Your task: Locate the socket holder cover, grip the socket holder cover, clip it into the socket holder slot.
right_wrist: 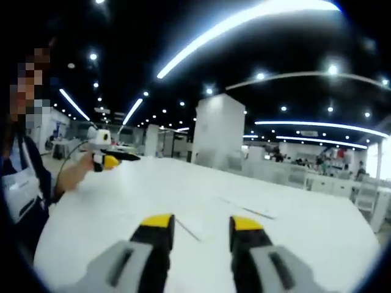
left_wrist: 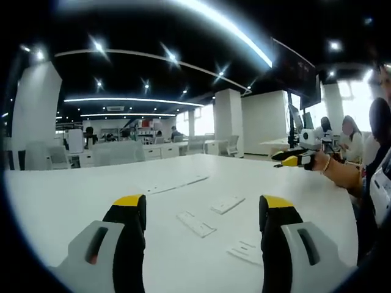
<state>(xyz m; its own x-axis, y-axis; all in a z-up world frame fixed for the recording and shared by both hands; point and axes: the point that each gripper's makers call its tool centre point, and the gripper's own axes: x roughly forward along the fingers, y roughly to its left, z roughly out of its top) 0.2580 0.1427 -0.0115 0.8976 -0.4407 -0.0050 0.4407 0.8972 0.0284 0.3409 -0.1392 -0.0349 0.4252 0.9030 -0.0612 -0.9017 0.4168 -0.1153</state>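
Note:
Several flat white plastic pieces lie on the white table (left_wrist: pixel 73 195); I cannot tell which is the socket holder cover. One rectangular piece (left_wrist: pixel 195 224) lies between my left jaws' line of sight, another (left_wrist: pixel 227 204) just beyond it, and a third (left_wrist: pixel 244 251) sits near the right jaw. Long thin strips (left_wrist: pixel 177 183) lie farther out. My left gripper (left_wrist: pixel 203 204) hovers above the table, open wide and holding nothing. My right gripper (right_wrist: pixel 201 223) is open too, empty, with thin white strips (right_wrist: pixel 250 210) ahead of it. The right gripper (left_wrist: pixel 287 160) also appears at the right, held in a hand.
A person (left_wrist: pixel 372 177) stands at the table's right edge. The other gripper (right_wrist: pixel 104 160) shows at the left, held in a hand over the table (right_wrist: pixel 122 201). Chairs, desks and white pillars (left_wrist: pixel 227 119) stand beyond the table's far edge.

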